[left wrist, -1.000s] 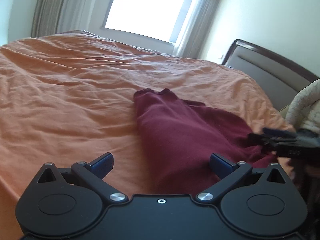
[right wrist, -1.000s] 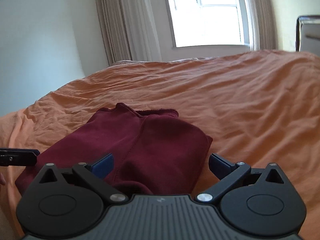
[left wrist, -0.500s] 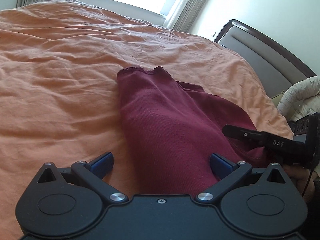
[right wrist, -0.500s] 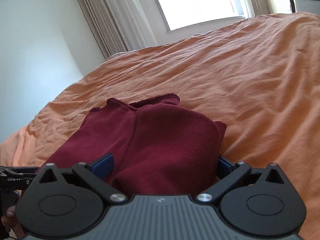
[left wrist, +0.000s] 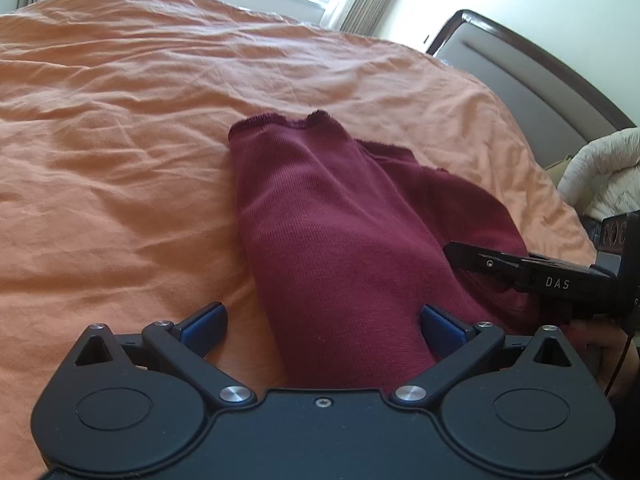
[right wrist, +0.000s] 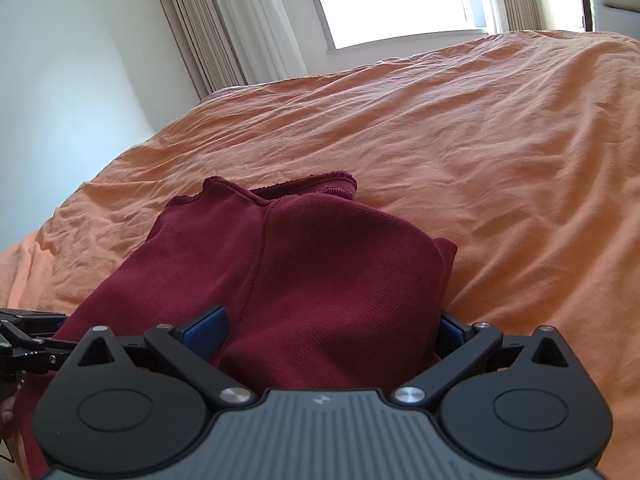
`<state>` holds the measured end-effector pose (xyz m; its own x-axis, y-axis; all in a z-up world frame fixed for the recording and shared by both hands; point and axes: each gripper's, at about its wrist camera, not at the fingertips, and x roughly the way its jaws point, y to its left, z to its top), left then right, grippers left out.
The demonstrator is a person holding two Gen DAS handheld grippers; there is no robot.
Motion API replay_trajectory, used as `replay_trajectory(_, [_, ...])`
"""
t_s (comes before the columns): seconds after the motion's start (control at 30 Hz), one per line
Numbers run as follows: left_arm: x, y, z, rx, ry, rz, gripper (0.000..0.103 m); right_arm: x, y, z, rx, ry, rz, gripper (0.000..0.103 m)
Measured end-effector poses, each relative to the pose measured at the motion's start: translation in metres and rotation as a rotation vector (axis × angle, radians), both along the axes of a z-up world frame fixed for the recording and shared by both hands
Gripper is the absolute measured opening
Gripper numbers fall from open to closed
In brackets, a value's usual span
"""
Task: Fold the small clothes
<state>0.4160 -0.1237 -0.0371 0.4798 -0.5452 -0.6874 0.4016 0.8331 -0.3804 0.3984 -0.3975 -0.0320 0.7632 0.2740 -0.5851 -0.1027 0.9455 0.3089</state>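
A dark red knit garment [left wrist: 332, 232] lies partly folded on the orange bed cover [left wrist: 120, 140]. It also shows in the right wrist view [right wrist: 304, 264]. My left gripper [left wrist: 322, 326] is open, its blue-padded fingers set around the garment's near left end. My right gripper [right wrist: 328, 328] is open around the garment's near right end, and cloth hides most of its right finger. The right gripper's black finger [left wrist: 492, 262] shows from the side in the left wrist view, over the cloth. The left gripper [right wrist: 28, 340] shows at the right wrist view's left edge.
A dark padded headboard [left wrist: 532, 84] stands at the right of the bed, with a cream quilted bundle [left wrist: 604, 172] beside it. A bright window [right wrist: 400, 0] with curtains is beyond the bed. The orange cover [right wrist: 500, 140] is wrinkled all round.
Both grippers have dropped and moved forward onto the garment's near edge, so the cloth now lies between the open fingers of each. The garment itself has barely shifted.
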Motion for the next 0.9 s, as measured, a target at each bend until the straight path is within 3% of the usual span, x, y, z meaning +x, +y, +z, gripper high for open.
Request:
replay_trajectory(0.43, [-0.002, -0.001, -0.005, 0.002, -0.027, -0.010, 0.103, -0.011, -0.003, -0.014, 0.033, -0.085, -0.015, 0.103])
replay_trajectory(0.9, [-0.003, -0.003, -0.004, 0.016, -0.040, -0.022, 0.103, -0.014, -0.008, -0.018, 0.075, -0.104, -0.022, 0.103])
